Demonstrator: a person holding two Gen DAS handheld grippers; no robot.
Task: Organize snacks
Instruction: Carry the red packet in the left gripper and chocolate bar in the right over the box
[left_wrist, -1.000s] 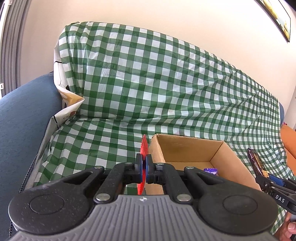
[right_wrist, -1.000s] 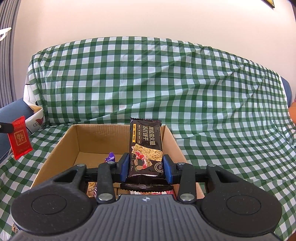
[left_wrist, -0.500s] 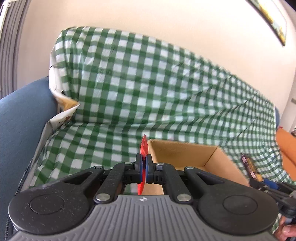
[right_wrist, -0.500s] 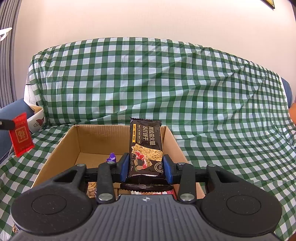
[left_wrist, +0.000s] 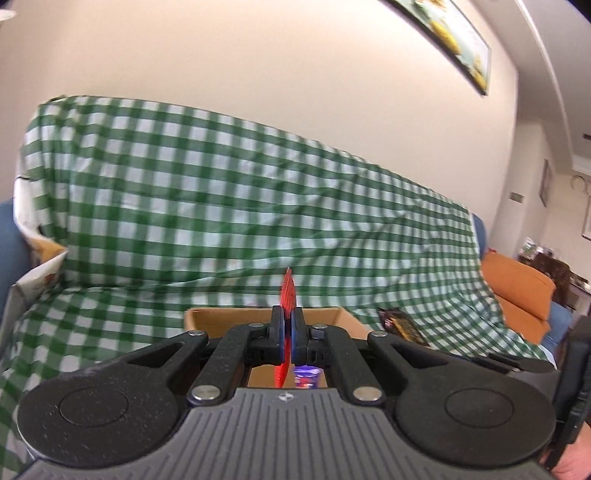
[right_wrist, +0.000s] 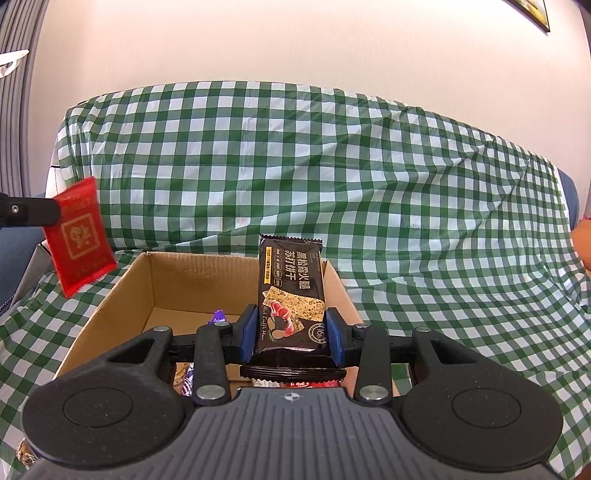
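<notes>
Green-and-white checked cloth (right_wrist: 369, 166) was draped over the sofa in both views, with an open cardboard box (right_wrist: 122, 295) set on the seat. In the left wrist view the red packet (left_wrist: 287, 295) was seen only edge-on, a thin sliver pinched between the fully closed jaws of the left claw (left_wrist: 287, 332); in the right wrist view its flat printed face (right_wrist: 79, 232) was shown, held out above the cloth just left of the box's left wall. The black biscuit packet (right_wrist: 293, 295) was seen upright and face-on in the right wrist view, clamped at its sides by the partly open right claw (right_wrist: 293, 332) over the right part of the box, while from the left wrist view it (left_wrist: 402, 325) appeared small and slanted beyond the box's right corner. A purple-wrapped sweet (right_wrist: 219, 315) on the box floor and further wrappers under the claw were visible from the right. Compared with a second earlier, the left wrist view had swung rightward so that the box (left_wrist: 229, 317) was centred behind the claw, and the red packet was shown higher and nearer the box; the right claw and its packet were unchanged.
</notes>
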